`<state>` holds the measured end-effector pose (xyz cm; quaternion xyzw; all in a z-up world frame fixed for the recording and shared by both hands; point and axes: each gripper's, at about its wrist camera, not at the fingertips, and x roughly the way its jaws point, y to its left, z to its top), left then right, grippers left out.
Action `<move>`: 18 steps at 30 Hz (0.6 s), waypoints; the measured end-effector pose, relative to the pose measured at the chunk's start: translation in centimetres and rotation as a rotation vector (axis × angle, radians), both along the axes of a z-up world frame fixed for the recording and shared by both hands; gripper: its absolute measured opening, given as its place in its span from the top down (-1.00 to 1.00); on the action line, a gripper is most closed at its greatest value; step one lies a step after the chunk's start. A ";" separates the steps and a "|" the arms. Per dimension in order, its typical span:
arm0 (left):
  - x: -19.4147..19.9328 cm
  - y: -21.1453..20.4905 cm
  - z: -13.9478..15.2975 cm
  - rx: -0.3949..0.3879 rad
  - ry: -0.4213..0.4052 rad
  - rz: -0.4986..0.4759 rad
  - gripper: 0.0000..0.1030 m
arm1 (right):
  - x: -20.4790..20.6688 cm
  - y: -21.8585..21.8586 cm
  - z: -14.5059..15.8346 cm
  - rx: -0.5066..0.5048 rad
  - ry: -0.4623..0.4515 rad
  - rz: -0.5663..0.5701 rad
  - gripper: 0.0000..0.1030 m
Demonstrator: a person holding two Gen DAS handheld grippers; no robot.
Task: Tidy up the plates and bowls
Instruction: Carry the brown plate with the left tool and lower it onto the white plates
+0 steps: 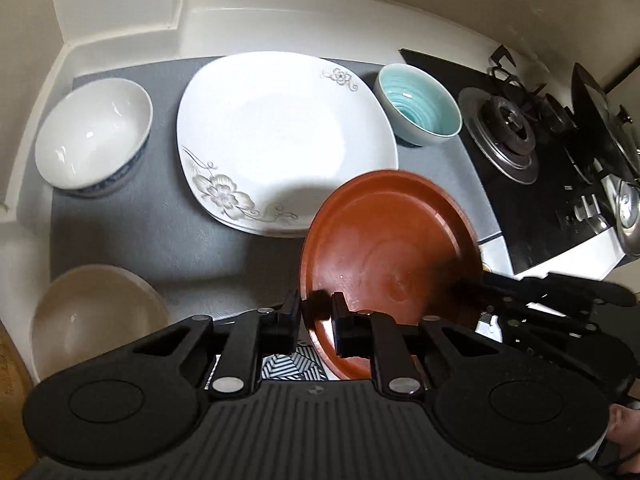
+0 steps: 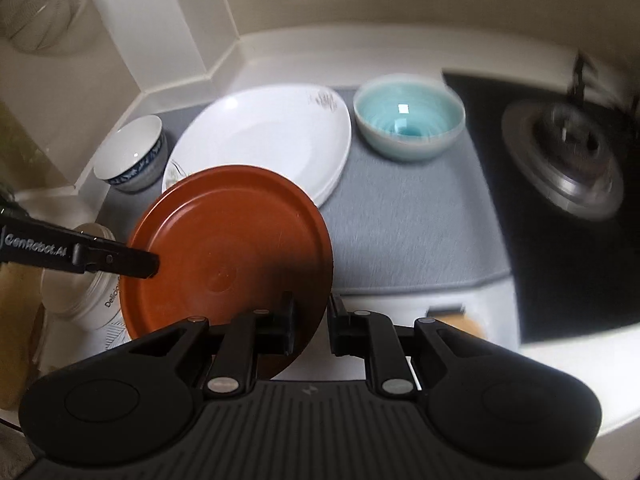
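Observation:
A brown plate (image 1: 390, 264) (image 2: 228, 248) is held above the grey mat (image 1: 168, 236) (image 2: 400, 236). My left gripper (image 1: 316, 316) is shut on its left rim; it shows in the right wrist view (image 2: 154, 266) from the left. My right gripper (image 2: 311, 320) grips the plate's right rim and reaches in from the right in the left wrist view (image 1: 480, 286). A white square flowered plate (image 1: 280, 136) (image 2: 264, 136) lies on the mat. A white bowl with blue pattern (image 1: 94, 136) (image 2: 132, 156), a turquoise bowl (image 1: 418, 106) (image 2: 408, 116) and a beige bowl (image 1: 92, 320) stand around it.
A black gas stove with a burner (image 1: 512, 132) (image 2: 568, 160) lies right of the mat, with a kettle (image 1: 628, 208) and a lid at its far side. White walls and a corner ledge (image 1: 120, 8) close the back and left. A white tub (image 2: 86, 304) stands lower left.

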<state>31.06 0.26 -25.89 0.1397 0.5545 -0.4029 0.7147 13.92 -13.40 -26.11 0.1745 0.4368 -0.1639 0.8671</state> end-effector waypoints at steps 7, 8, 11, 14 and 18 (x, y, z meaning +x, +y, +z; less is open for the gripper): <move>0.7 -0.3 3.6 -0.040 -0.176 0.037 0.67 | 2.6 0.2 3.1 -0.043 -0.072 0.021 0.59; 1.4 -0.4 3.8 -0.047 -0.176 0.047 0.67 | 3.1 0.0 3.4 -0.051 -0.083 0.027 0.59; 3.3 -0.7 4.1 -0.067 -0.230 0.087 0.65 | 4.9 -0.8 3.8 -0.047 -0.113 0.052 0.73; 5.5 -1.9 3.5 -0.064 -0.256 0.112 0.65 | 7.4 -1.7 2.9 -0.076 -0.114 0.081 0.77; 7.9 -4.3 1.5 -0.036 -0.267 0.118 0.65 | 10.6 -3.8 0.4 -0.018 -0.101 0.030 0.78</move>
